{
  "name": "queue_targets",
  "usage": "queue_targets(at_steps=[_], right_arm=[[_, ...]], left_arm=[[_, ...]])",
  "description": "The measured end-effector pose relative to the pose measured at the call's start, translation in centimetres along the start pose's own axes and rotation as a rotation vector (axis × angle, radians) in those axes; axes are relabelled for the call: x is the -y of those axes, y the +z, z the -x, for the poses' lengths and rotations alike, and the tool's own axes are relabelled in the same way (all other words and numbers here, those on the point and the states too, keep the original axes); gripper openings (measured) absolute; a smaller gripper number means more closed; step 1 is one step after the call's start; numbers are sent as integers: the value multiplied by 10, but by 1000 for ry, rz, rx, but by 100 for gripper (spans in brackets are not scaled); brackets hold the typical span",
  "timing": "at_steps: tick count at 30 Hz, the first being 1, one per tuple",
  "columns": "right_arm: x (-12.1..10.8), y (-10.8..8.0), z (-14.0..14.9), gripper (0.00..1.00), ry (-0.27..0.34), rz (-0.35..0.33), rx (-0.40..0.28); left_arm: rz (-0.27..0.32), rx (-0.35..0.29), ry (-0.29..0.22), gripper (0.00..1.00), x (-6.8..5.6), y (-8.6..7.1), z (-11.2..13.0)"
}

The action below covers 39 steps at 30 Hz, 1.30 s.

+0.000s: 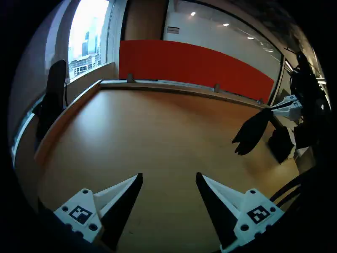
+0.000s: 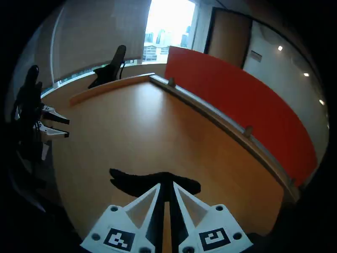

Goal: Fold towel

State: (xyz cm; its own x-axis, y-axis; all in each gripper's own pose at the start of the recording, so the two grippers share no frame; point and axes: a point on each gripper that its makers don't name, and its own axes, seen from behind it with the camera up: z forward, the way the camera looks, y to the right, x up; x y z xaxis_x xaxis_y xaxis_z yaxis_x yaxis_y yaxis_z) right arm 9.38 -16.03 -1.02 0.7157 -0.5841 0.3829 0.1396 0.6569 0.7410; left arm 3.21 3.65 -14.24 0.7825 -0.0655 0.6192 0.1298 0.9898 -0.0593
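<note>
Holding the left claw (image 1: 168, 175) wide open, with both fingers well apart, low over the near edge of the wooden counter (image 1: 147, 126). Gripping a dark towel (image 2: 135, 180) in the right claw (image 2: 167, 184), with both fingers pressing on the cloth and only a thin slit showing between them. Letting the cloth spread to both sides just beyond these fingertips, in the right gripper view, as a flat dark shape over the near part of the counter. Letting it hang limp from the same fingertips, in the left gripper view, as a narrow bunch above the counter, close to the edge on the side of the right claw. Touching the wood or not: cannot tell. Seeing a second dark patch (image 1: 280, 144) just beside the hanging bunch, too blurred to name. Pointing the two claws inward over the counter, well apart from each other. Finding a low wooden lip (image 1: 67, 116) running along the far edges. Finding a long red partition (image 1: 189, 63) standing on the back edge and reaching to the far corner. Seeing a black chair (image 1: 54, 92) beyond the side edge near that corner, below a bright window (image 1: 88, 38) with tall buildings behind the glass.
</note>
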Motion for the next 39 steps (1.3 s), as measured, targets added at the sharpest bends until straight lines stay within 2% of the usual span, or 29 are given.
queue_targets(at_steps=[14, 24, 33, 39], right_arm=[[-92, -55, 35, 6, 24, 86, 45], [-163, -95, 65, 6, 89, 155, 67], [-222, -122, 84, 6, 118, 223, 94], [-251, -135, 93, 6, 139, 254, 107]], left_arm=[[-5, 3, 11, 94, -11, 3, -7], [-12, 10, 33, 94, -21, 6, -12], [-18, 17, 47, 94, -31, 8, -15], [-19, 20, 57, 94, -39, 9, -15]])
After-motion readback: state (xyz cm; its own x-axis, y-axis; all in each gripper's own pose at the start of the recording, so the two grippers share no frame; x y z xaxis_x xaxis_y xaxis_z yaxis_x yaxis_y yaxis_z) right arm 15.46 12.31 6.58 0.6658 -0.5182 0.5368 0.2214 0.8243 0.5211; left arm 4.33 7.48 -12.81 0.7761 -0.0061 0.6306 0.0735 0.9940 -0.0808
